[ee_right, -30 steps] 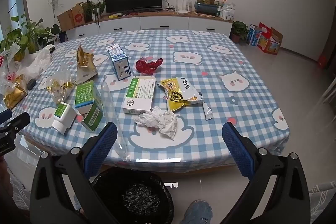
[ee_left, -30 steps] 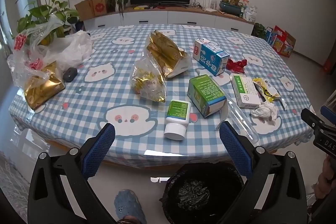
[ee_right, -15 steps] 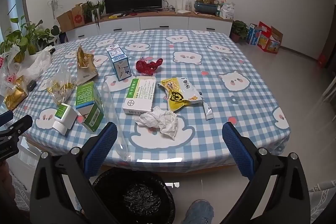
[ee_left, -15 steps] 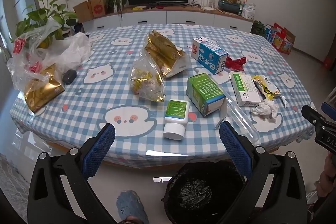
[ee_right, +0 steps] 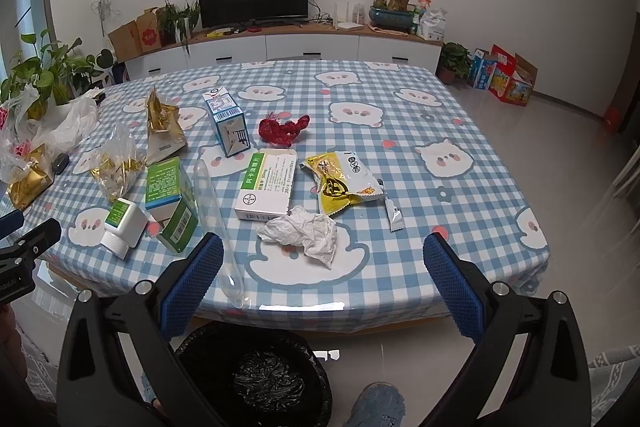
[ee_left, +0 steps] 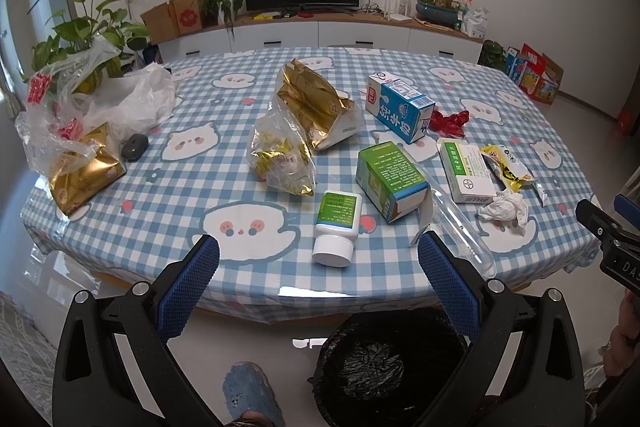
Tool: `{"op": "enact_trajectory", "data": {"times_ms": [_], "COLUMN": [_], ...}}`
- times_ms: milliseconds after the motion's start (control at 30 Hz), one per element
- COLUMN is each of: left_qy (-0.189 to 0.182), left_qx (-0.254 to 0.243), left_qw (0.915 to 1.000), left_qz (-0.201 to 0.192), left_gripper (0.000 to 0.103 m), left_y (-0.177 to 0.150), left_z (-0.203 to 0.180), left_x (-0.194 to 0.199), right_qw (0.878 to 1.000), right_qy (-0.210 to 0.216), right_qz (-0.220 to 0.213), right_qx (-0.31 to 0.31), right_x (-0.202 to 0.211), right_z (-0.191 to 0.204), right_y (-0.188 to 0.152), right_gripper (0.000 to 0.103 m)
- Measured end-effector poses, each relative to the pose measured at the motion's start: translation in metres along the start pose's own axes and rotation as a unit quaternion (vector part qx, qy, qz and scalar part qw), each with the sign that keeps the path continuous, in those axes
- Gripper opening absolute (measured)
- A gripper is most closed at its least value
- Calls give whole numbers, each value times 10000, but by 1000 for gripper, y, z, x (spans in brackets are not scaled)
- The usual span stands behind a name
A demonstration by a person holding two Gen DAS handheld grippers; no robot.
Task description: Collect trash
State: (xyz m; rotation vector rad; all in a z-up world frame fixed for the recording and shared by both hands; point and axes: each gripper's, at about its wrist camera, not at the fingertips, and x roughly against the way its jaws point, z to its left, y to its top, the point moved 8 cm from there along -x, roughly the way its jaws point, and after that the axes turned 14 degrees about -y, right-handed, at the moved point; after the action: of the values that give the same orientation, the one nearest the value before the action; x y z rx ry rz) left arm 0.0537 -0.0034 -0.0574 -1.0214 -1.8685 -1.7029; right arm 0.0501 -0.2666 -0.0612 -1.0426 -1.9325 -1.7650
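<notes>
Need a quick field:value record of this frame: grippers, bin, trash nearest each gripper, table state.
left gripper: open, empty, short of the table edge
right gripper: open, empty, short of the table edge
bin: black-lined, on the floor below the near table edge
nearest left: white bottle lying on its side, green box
nearest right: crumpled tissue, clear plastic tube
table: checked cloth, trash scattered, nothing collected yet

Checked tablecloth table (ee_right: 460, 195), crumpled tissue (ee_right: 304, 233), green box (ee_left: 390, 181), white bottle (ee_left: 336, 227)
</notes>
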Motion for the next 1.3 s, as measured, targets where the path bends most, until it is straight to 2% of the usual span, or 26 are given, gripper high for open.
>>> {"op": "enact_trajectory", "data": {"times_ms": [1000,1167,1300], "left_qy": [-81,-157,-157], "left_qx": [-7,123,1], "left_qw": [9999,9997,9998], "left_qz": [95,142,129], "left_gripper": [97,97,97], "left_y": [0,-2,-2], "left_z": [-2,-1,-6], "left_x": [-5,-9,-9], "right_qw": [10000,10000,10000], "right_qy": [-47,5,14], "right_qz": [-23,15,-18], "right_qx": [-18,-18,36], "right_x": [0,0,2], "right_z": [-2,1,6], "right_y": [1,0,0], "right_gripper": [96,96,96]}}
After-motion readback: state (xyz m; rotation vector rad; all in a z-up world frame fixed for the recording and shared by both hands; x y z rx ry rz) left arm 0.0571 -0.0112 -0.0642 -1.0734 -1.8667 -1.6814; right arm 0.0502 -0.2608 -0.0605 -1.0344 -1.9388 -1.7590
